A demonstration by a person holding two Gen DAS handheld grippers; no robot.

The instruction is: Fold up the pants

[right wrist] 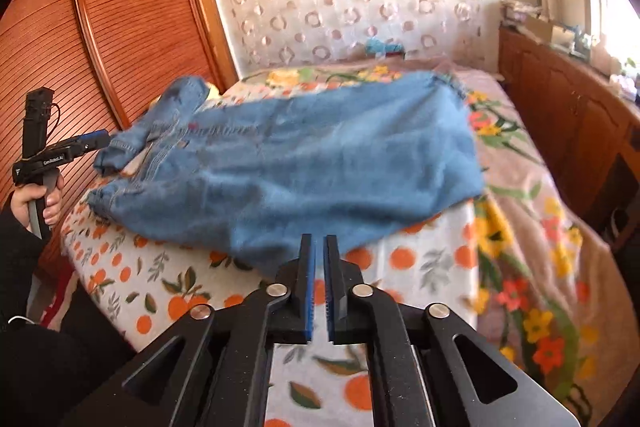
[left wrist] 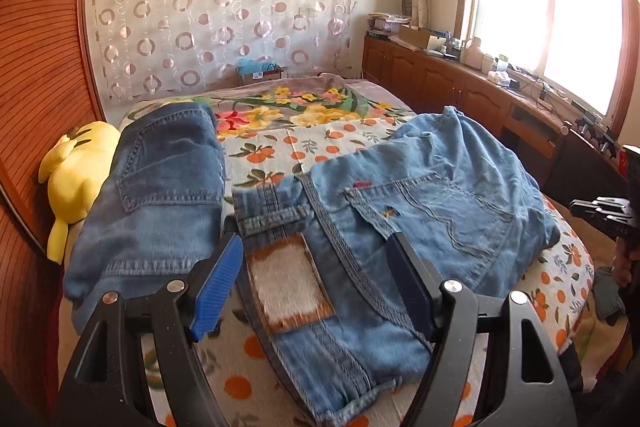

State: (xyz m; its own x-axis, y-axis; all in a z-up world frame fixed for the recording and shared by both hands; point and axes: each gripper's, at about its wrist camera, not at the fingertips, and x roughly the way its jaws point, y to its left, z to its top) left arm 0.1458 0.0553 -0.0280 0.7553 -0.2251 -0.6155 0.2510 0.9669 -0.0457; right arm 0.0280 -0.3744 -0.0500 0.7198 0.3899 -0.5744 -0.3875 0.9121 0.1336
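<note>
A pair of light-blue denim pants point(left wrist: 420, 187) lies spread across a bed point(left wrist: 280, 143) covered in an orange-fruit print sheet, filling the centre of both frames. The left wrist view looks straight down on the waistband end, showing a belt loop, a back pocket and a brown-edged leather patch point(left wrist: 288, 287); the left tool point(left wrist: 316, 251) hovers over that patch with its jaws standing wide apart and nothing clamped between them. Only this view shows a second, darker pair of jeans point(left wrist: 160, 187) folded at centre left, a yellow plush toy point(left wrist: 76, 171) beside it at the left edge, and a bright window point(left wrist: 548, 7) above a wooden cabinet point(left wrist: 440, 79) at upper right. The right wrist view, blurred, takes in the whole garment from its other side, the leg end reaching toward the lower centre. There the right tool point(right wrist: 319, 241) sits with its blue pads nearly together, a thin gap between them, gripping nothing, just short of the fabric's edge. At far left a hand point(right wrist: 40, 203) holds the left tool's handle before a slatted wooden wardrobe point(right wrist: 132, 7).
</note>
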